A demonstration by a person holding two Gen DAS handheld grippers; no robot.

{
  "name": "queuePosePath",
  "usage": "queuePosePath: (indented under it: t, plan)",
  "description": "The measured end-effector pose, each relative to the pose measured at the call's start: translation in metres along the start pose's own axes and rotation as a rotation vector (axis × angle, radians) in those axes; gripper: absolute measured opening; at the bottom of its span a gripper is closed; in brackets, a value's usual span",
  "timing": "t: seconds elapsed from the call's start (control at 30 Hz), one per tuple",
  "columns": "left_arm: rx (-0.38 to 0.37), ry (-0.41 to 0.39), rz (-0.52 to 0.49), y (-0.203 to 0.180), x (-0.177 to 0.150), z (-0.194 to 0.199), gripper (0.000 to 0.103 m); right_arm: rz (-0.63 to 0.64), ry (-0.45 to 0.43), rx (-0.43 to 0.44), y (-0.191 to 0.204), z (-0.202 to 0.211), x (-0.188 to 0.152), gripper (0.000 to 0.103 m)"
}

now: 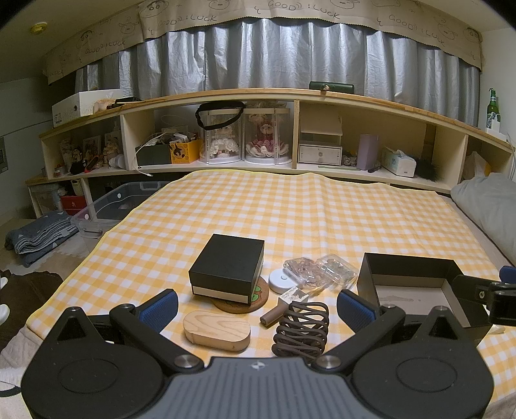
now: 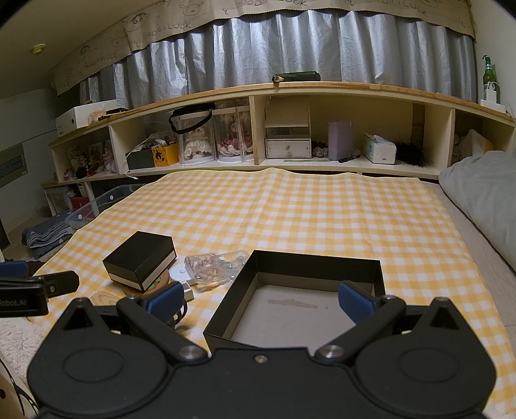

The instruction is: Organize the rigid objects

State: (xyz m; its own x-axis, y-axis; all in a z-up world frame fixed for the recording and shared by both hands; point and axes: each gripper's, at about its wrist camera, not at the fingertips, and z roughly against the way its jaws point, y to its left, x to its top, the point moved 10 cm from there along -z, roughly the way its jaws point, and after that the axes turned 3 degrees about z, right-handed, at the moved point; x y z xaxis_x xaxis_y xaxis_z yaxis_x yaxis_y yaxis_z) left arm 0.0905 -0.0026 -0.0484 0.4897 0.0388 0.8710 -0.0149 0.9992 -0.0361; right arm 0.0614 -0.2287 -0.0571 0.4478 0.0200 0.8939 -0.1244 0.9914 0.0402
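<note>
The left gripper (image 1: 258, 309) stands wide open with nothing between its blue pads (image 1: 160, 307); just ahead of it on the yellow checked cloth (image 1: 290, 212) lie a wooden case (image 1: 216, 329), a brown coiled cord (image 1: 301, 330) and a small brown cylinder (image 1: 272, 316) with a label too small to read. Beyond these a closed black box (image 1: 227, 269) rests on a cork coaster (image 1: 258, 298), beside a white round disc (image 1: 282, 280) and two clear plastic cases (image 1: 319, 270). The right gripper (image 2: 259, 301) is likewise spread wide and empty, its fingers (image 2: 354, 301) straddling the open black tray (image 2: 296, 267), which sits just right of the clutter; "Robot.AI" shows on the other gripper's body at the left edge. The valance (image 1: 290, 13) above the grey curtain (image 1: 274, 54) reads "GOOD LUCK"; a shelf (image 1: 225, 96) runs behind.
</note>
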Motion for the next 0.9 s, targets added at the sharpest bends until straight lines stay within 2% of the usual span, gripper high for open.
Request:
queuePosePath:
  t: [0.37,0.47,0.63,0.9]
  plan:
    - [-0.001,-0.018,0.016,0.009,0.001,0.002,0.103,-0.015,-0.016,-0.039,-0.012,0.005,0.006,0.103]
    - [0.000,-0.024,0.019,0.009,0.006,0.002,0.103,-0.032,-0.021,-0.082,-0.024,0.007,0.008,0.103]
    - [-0.003,-0.028,0.008,0.008,0.015,-0.002,0.103,-0.080,-0.025,-0.209,-0.059,0.010,0.011,0.103]
    - [-0.034,-0.021,-0.074,-0.004,0.036,-0.026,0.103,-0.213,0.025,-0.282,-0.109,0.005,0.004,0.103]
